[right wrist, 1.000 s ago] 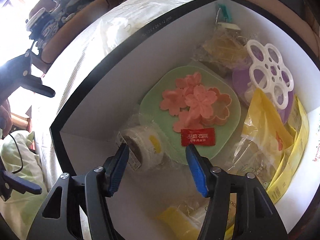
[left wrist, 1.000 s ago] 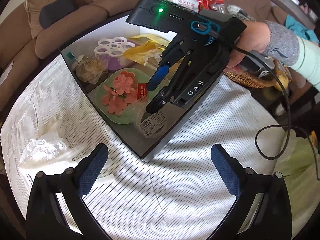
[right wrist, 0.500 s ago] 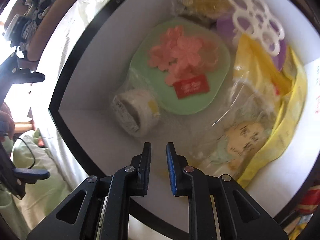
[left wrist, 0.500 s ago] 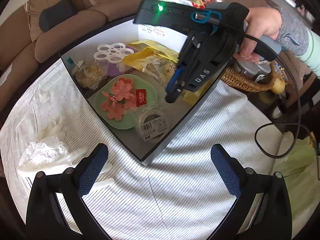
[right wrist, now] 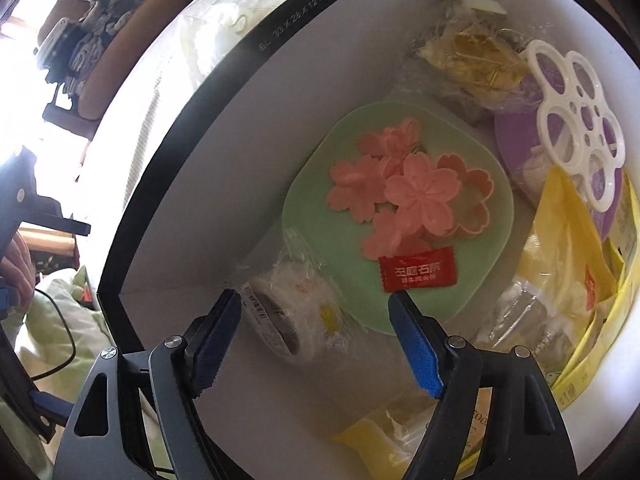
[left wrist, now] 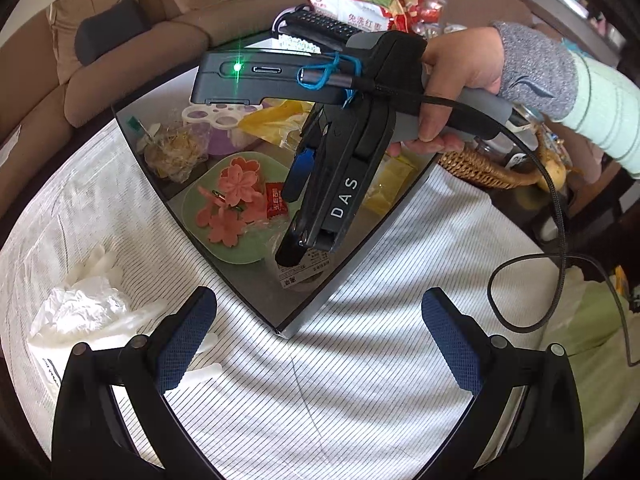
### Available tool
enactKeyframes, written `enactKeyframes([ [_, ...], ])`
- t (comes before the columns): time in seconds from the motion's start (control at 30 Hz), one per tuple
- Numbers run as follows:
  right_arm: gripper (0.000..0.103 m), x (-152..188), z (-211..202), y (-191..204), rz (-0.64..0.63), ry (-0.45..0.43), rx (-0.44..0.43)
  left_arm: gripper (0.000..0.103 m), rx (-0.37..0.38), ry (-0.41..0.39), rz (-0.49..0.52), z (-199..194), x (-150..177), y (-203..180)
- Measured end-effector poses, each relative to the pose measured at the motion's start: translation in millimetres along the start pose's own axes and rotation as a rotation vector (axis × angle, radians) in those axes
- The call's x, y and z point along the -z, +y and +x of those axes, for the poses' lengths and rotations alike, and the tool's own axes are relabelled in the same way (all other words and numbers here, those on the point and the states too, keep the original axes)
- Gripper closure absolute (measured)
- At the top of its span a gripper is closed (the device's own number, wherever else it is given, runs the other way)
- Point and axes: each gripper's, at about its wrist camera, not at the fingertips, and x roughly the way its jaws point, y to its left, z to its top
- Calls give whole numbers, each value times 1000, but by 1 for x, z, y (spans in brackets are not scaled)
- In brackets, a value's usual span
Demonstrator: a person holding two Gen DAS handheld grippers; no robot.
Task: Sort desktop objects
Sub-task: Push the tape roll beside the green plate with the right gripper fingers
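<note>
A living room in daylight, as we see it around the desk.

In the left wrist view we find a brown sofa (left wrist: 120, 60) curving from 9 to 12 o'clock, a dark grey cushion (left wrist: 108, 34) lying on it. The desk wears a white cloth with thin dark stripes (left wrist: 360, 380). At 12 o'clock snack packets (left wrist: 360, 4) are piled up, and at 3 o'clock a woven basket (left wrist: 488, 170) sits just off the desk edge. Light green fabric (left wrist: 580, 320) lies at 4 o'clock. In the right wrist view, we meet hard white light (right wrist: 16, 92) at 9 o'clock, too blown out to tell its source.
</note>
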Motion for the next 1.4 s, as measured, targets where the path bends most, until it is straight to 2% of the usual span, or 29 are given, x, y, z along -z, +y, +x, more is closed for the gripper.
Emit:
enactKeyframes([
  [0.03, 30, 0, 4, 1, -5, 14, -5, 0, -1, -2, 0, 0, 0, 0],
  [0.07, 57, 1, 9, 3, -5, 36, -15, 0, 0, -5, -2, 0, 0, 0],
  [0.17, 68, 0, 6, 14, -9, 43, 9, 0, 0, -15, -6, -2, 1, 0],
  [0.27, 73, 10, -4, 11, 87, 43, 8, 0, -1, -23, -18, -4, 2, 3],
  [0.4, 75, 34, -4, -2, 235, 82, -31, 0, 11, -38, -30, -5, 4, 6],
  [0.5, 75, 51, 3, -28, 418, 95, -89, 0, 22, -39, -43, -4, 4, 8],
  [0.57, 75, 56, 4, -37, 497, 92, -112, 0, 26, -38, -38, -4, 3, 7],
  [0.63, 71, 53, 2, -33, 498, 105, -83, 0, 27, -38, -29, -4, 3, 5],
  [0.7, 62, 50, -9, -25, 471, 101, -16, 0, 23, -36, -23, -4, 4, 4],
  [0.73, 61, 47, -18, -20, 444, 80, 13, 0, 22, -35, -22, -5, 4, 4],
  [0.8, 53, 43, -38, -9, 390, 33, 83, 0, 23, -34, -23, -5, 4, 4],
  [0.83, 52, 40, -48, -6, 370, -10, 87, 0, 24, -35, -25, -5, 4, 4],
  [0.9, 52, 33, -62, 0, 336, -106, 41, 0, 24, -37, -33, -5, 2, 5],
  [0.97, 51, 28, -58, -2, 348, -138, 6, 0, 28, -37, -36, -4, 1, 4],
  [1.03, 52, 25, -35, -9, 377, -74, -25, 0, 27, -31, -27, -4, 1, 2],
  [1.1, 53, 26, -20, -35, 414, 27, -26, 0, 22, -32, -11, -4, 2, 0],
  [1.13, 53, 26, -12, -35, 415, 49, -15, 0, 23, -34, -9, -5, 2, 0],
  [1.2, 53, 27, -9, -33, 424, 34, -6, 0, 28, -35, -18, -4, 0, 1],
  [1.33, 53, 32, -14, -37, 498, 5, -63, 0, 19, -36, -33, 0, -5, 6],
  [1.4, 53, 35, -28, -34, 492, -49, -61, 0, 21, -40, -38, 0, -7, 6],
])
